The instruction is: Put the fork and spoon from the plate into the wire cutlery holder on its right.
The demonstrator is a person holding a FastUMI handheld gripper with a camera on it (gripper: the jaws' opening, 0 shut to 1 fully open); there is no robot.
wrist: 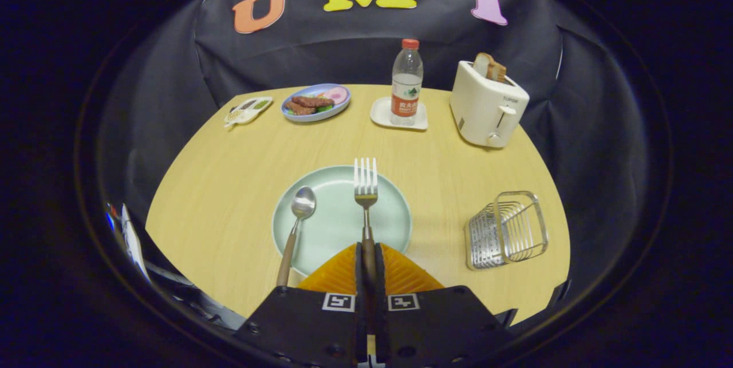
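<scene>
hand-held gripper [369, 262] clamped on fork [365, 185] handle, tines ahead over plate [395, 208], spoon [298, 225] just left

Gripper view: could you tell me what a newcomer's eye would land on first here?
First, the fork, clamped by its handle in the shut gripper and standing tines-up over the pale green plate. Next, the spoon lying on the plate's left side, its handle overhanging the rim. Then the wire cutlery holder to the plate's right, and the white toaster with bread beyond it.
</scene>
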